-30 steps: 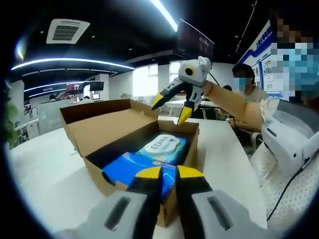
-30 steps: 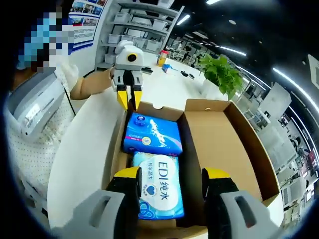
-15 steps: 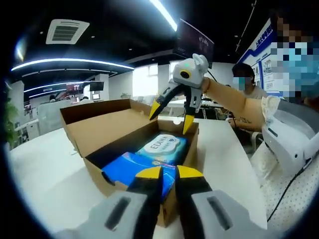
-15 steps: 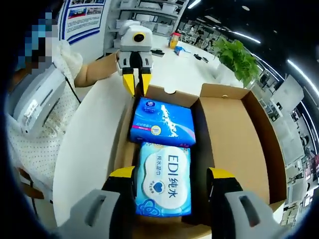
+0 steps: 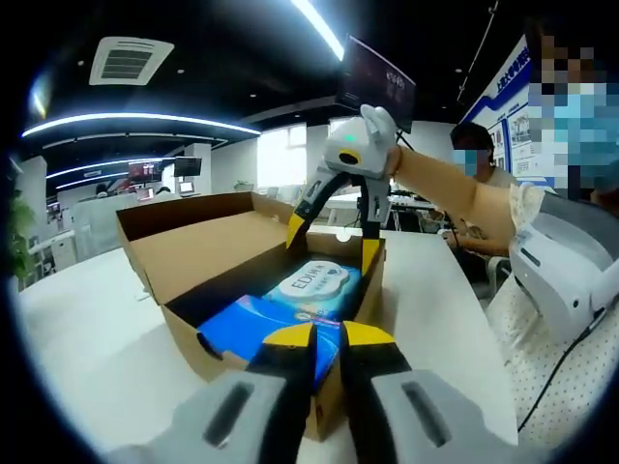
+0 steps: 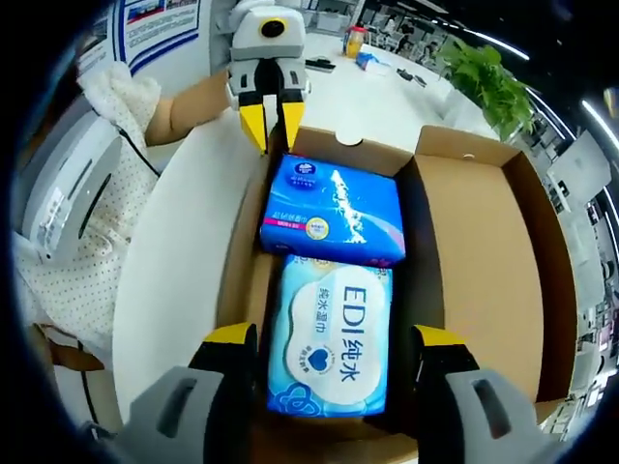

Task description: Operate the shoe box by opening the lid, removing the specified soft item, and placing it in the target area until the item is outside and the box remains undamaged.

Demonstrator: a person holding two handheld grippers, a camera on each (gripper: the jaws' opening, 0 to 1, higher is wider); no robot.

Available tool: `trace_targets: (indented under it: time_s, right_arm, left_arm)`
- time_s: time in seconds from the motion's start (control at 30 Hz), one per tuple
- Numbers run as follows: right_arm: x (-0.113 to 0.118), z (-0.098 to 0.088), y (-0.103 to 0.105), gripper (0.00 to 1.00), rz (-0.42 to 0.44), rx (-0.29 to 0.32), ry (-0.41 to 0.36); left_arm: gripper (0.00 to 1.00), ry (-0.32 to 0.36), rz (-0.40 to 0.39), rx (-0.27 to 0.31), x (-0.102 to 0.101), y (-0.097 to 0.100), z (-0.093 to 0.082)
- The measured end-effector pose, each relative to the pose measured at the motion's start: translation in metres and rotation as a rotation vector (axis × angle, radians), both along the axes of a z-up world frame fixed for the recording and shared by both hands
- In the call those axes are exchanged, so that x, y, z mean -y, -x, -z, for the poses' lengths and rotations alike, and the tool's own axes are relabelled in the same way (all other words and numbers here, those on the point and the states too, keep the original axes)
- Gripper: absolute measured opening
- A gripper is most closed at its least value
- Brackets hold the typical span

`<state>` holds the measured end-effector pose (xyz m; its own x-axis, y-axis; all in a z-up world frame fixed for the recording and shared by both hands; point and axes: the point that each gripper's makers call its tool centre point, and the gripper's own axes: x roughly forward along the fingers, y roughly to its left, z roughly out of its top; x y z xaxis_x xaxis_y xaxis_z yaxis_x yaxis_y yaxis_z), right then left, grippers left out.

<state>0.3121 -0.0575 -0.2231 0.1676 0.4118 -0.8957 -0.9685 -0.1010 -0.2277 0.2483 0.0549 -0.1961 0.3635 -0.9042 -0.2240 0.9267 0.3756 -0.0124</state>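
Note:
An open brown shoe box (image 5: 160,253) lies on a white table, its lid (image 6: 484,242) folded back flat. Inside lie two soft packs: a light-blue "EDI" wipes pack (image 6: 334,333) and a darker blue pack (image 6: 334,208). My right gripper (image 6: 334,343) is open, its jaws standing on either side of the wipes pack just above it. In the left gripper view the right gripper (image 5: 331,244) hangs over the wipes pack (image 5: 314,283) at the box's far end. My left gripper (image 5: 327,338) is shut, empty, outside the box at the end wall by the blue pack (image 5: 253,324). From the right gripper view, the left gripper (image 6: 273,124) shows there too.
The white table (image 5: 87,338) spreads around the box. The person's sleeve (image 6: 58,193) lies along one side of the table. Another person (image 5: 479,164) sits behind. A green plant (image 6: 488,82) and small items stand on a farther table.
My right gripper has come down and closer over the wipes pack, still open. The left gripper and the box have stayed put.

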Motion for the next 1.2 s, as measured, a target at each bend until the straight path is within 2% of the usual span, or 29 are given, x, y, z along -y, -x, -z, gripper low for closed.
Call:
trace_targets:
  time_s: [0.17,0.47,1.2]
  right_arm:
    - [0.002,0.011,-0.003,0.65,-0.001,-0.012,0.076]
    - [0.003,0.027,-0.007,0.65,0.021,-0.051,0.153]
    - [0.006,0.053,-0.008,0.68,0.016,-0.126,0.269]
  left_arm:
    - [0.1,0.0,0.0,0.0,0.0,0.0,0.0]
    - [0.09,-0.003,-0.001,0.0,0.0,0.001,0.0]
    - [0.09,-0.001,-0.002,-0.003,0.001,0.001,0.001]
